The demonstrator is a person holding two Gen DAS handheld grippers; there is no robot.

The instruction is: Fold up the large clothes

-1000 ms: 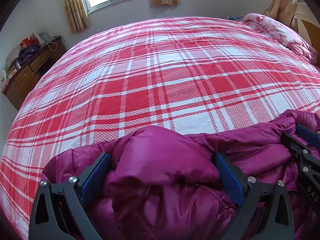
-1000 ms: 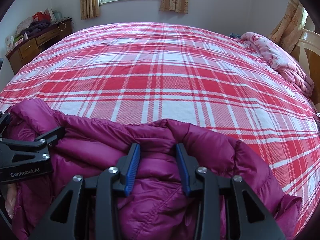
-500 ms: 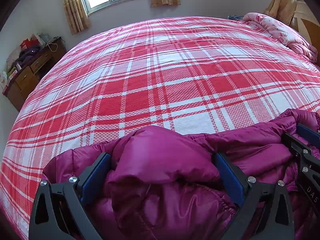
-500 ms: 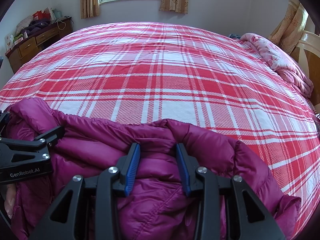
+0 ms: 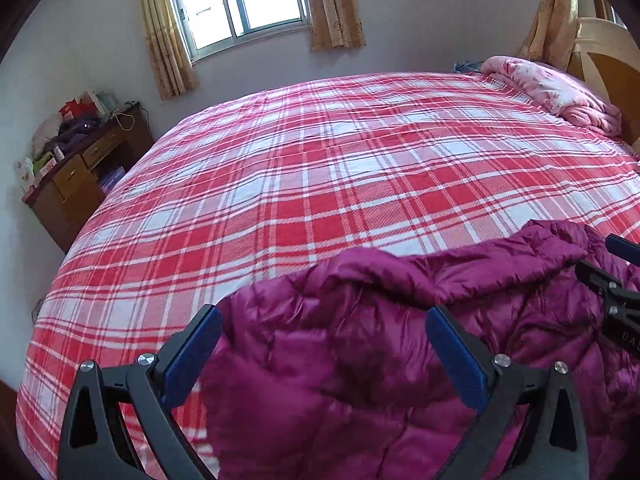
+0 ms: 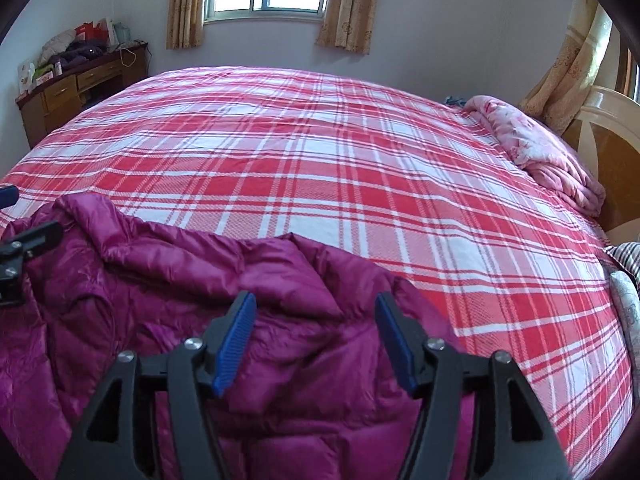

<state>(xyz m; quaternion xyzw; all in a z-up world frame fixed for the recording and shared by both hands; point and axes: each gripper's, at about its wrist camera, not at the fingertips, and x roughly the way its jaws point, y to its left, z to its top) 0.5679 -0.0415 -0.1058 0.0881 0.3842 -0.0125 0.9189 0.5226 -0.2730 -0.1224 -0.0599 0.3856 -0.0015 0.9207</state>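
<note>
- Magenta down jacket (image 5: 400, 344) is bunched at the near edge of the plaid bed (image 5: 320, 184).
- Left gripper (image 5: 324, 344) is spread, nothing pinched.
- Right gripper (image 6: 316, 340) is opening, fabric below unpinched.
- Next, a flat hem edge should be sought, not puffed bulk.
</note>
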